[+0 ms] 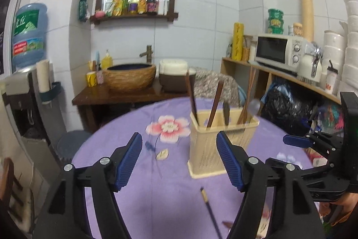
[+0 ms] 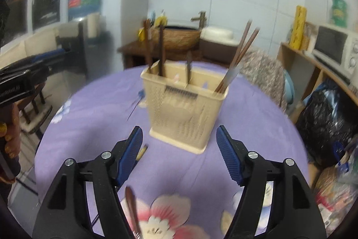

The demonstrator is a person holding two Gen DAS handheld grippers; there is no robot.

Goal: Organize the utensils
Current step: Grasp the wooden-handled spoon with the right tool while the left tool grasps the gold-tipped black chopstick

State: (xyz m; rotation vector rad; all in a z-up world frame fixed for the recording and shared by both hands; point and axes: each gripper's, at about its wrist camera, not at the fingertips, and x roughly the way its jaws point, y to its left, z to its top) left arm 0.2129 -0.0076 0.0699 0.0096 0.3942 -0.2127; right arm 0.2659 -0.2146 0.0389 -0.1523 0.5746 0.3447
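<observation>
While both tools hang above the purple flowered worktop [image 1: 125, 127], each stands spread with nothing between its blue pads: the left tool [image 1: 179, 160] and the right tool [image 2: 179, 153]. The utensil holder [image 1: 221, 145] is a cream plastic basket with lattice walls and inner dividers, standing upright near the middle of the worktop. Dark brown chopsticks [image 1: 191, 96] lean out of its compartments, together with a dark-handled piece [image 1: 226, 111] too blurred to name. One loose chopstick [image 1: 209, 207] with a pale tip lies on the cloth in front of the holder. Only the right wrist view shows a second loose brown utensil [image 2: 132, 205] lying on the flower print beside the first one [image 2: 142, 151]. Only the left wrist view shows the right tool from the side, at the frame's right edge.
</observation>
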